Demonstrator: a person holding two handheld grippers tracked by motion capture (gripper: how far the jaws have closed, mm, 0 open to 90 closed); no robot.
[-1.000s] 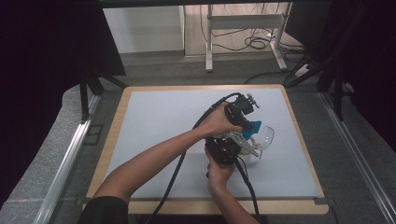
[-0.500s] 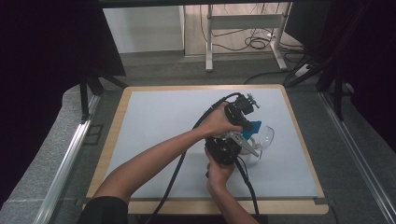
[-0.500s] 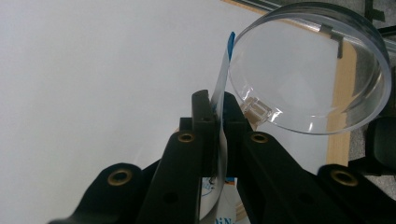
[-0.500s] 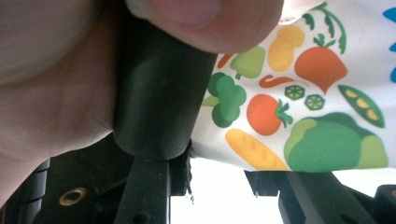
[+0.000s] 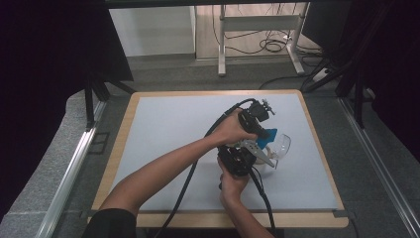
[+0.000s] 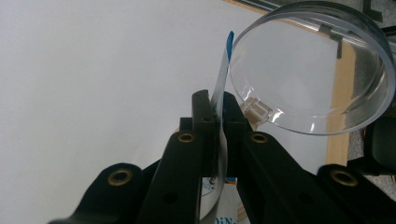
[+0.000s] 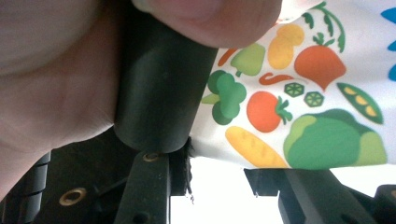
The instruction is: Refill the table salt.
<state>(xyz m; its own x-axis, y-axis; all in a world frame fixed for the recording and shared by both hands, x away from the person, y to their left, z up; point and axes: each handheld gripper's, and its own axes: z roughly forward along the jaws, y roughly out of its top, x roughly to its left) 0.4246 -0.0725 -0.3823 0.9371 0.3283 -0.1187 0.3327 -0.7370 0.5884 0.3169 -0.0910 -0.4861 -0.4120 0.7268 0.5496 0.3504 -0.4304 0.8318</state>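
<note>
My left gripper [image 6: 218, 105] is shut on the thin edge of a white plastic bag [image 6: 221, 74] with a blue top strip. In the right gripper view the bag [image 7: 299, 107] shows printed vegetables just above my right gripper [image 7: 217, 179], whose jaws stand partly apart. A clear round container [image 6: 308, 70] hangs tilted beside the bag. In the high view the container [image 5: 282, 144] sits at the tips of my right gripper [image 5: 270, 158], which seems to grip it. The left gripper [image 5: 263, 132] is just above, with the bag's blue part [image 5: 269, 135] in it.
Both hands work over the right middle of the pale table mat [image 5: 163, 124], which has a wooden border [image 5: 119, 144]. Cables [image 5: 185, 188] trail from the grippers toward the front edge. A metal frame [image 5: 257, 25] and floor cables stand beyond the table.
</note>
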